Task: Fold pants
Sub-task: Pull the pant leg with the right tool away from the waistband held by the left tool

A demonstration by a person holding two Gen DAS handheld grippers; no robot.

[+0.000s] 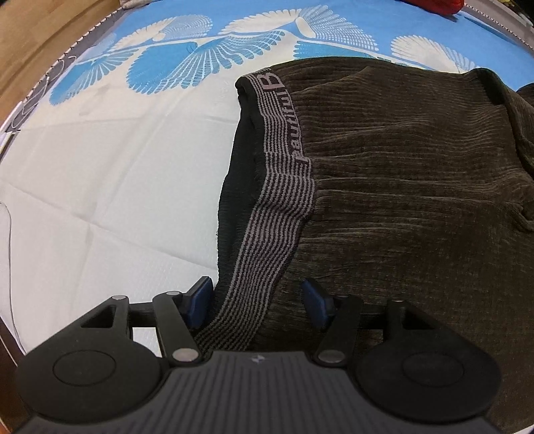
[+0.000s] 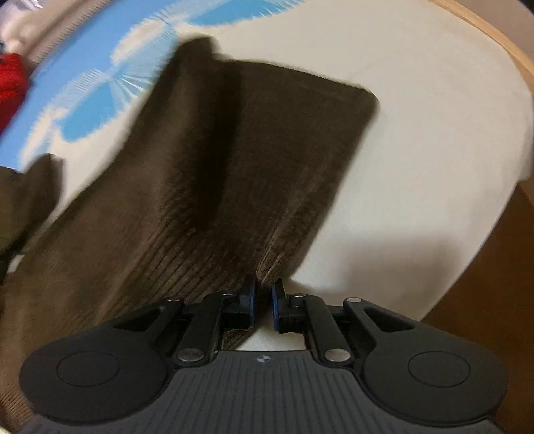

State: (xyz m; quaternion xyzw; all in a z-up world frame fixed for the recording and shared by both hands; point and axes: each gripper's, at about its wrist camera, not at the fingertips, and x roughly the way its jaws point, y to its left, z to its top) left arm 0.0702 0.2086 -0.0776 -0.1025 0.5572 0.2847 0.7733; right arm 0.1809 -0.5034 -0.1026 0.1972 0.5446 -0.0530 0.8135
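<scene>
Red item: we see a red cloth thing (image 1: pixel 445 6) at the far edge of the bed, well apart from the pants; what it is we cannot tell.
Pale bundle: we note something whitish (image 2: pixel 20 23) just beside the red item in the right wrist view, too blurred to name.
Cable: we find a thin cord (image 1: pixel 10 253) lying on the sheet at the left edge.
In the way: we see nothing lying on the pants themselves.
Surface: we work on a bedsheet (image 1: pixel 116 167), white with creases near us, blue with white fan-shaped prints farther off.
Room: we see a wooden edge or floor (image 1: pixel 30 43) beyond the bed's border.
Pants: dark brown ribbed pants (image 1: pixel 400 183) lie spread on the sheet; their striped grey waistband (image 1: pixel 283 200) runs toward us.
Left gripper (image 1: pixel 257 300): released, its jaws wide on either side of the waistband, blue pads clear of it.
Right gripper (image 2: pixel 263 302): clenched on the edge of a pant leg (image 2: pixel 233 167), which rises off the sheet.
</scene>
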